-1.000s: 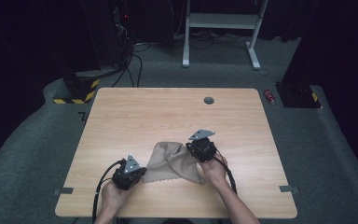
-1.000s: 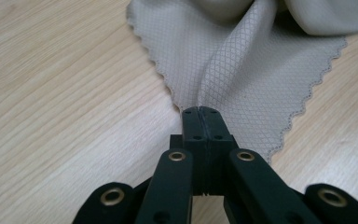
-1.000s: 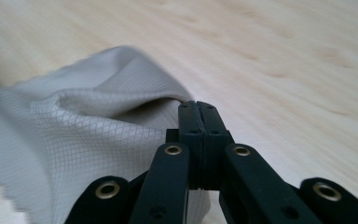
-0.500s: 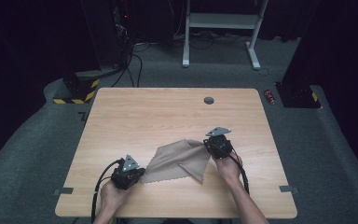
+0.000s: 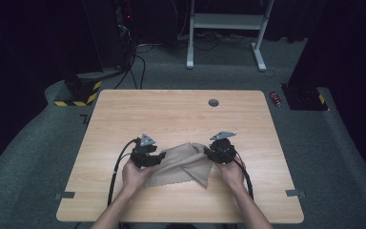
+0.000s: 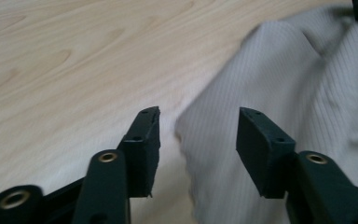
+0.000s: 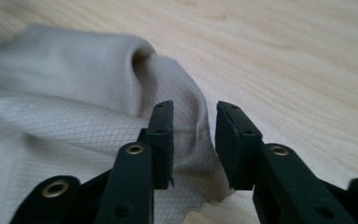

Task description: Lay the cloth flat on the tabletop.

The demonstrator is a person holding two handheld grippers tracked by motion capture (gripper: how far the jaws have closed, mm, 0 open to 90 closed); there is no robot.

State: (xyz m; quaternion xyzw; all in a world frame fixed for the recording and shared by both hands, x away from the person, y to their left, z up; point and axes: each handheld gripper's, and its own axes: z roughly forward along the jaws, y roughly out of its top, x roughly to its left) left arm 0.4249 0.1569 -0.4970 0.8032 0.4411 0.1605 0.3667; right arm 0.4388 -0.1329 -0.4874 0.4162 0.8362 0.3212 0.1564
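From my seat, nearest me both claws sit low on the counter [image 5: 124, 114] at either end of the tan cloth [image 5: 181, 164]. My left claw [image 6: 198, 135] stands wide, the cloth's left edge running up between its jaws, not pinched. My right claw [image 7: 193, 140] is narrower but parted, a raised fold of the cloth's edge standing in its gap; I judge it is not gripped yet. The cloth lies rumpled on the near middle of the counter, one flap folded over. I expect it to be light, limp and prone to sliding on the smooth wood, so corners or the raised fold are the best hold. Farther off, a small dark round fitting [image 5: 213, 102] sits near the far edge, well apart; nothing obstructs.
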